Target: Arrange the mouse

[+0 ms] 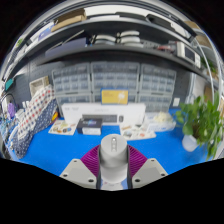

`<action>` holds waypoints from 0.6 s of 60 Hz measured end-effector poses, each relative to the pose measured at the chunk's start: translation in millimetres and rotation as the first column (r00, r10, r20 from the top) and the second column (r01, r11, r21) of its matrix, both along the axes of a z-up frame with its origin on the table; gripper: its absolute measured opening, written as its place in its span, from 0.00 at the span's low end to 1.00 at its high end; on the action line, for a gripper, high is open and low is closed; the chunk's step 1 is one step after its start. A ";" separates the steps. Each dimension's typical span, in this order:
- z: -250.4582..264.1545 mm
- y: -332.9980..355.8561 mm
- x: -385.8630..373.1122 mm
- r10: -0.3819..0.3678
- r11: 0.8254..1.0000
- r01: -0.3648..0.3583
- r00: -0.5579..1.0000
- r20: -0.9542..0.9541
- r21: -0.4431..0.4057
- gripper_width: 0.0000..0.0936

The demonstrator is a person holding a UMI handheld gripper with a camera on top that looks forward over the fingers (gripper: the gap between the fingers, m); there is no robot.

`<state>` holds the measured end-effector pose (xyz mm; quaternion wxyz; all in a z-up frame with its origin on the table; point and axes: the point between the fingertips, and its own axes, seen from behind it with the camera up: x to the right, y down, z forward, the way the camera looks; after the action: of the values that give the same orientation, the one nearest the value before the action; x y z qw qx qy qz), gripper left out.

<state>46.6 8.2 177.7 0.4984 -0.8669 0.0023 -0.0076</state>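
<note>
Between my gripper's (113,172) two fingers: one mouse (112,160), pale grey, held above the blue table (50,150) with the purple pads (92,160) pinching its flanks. Condition as I judge it: light, rigid plastic shell, smooth and somewhat slippery, buttons and wheel best kept free of pressure. Recommended hold: the two long sides near the middle, as I have it now, squeezed gently. Beyond the fingers: a white box (100,118), a green plant (200,120), grey drawer cabinets (100,78).
</note>
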 end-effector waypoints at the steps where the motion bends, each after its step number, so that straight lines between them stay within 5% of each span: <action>1: -10.9 -1.2 -5.5 -0.001 1.000 0.001 1.000 -0.007 -0.017 0.39; 9: -101.8 -23.2 -17.9 -0.035 0.982 0.029 0.999 -0.032 -0.187 0.39; 18: -161.9 -38.0 -17.4 -0.044 0.962 0.033 0.998 -0.033 -0.272 0.39; 36: -185.2 -42.4 -19.9 -0.007 0.975 0.003 1.000 -0.016 -0.223 0.43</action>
<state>26.7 -34.2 -7.5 0.3982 -0.9173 0.0076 -0.0018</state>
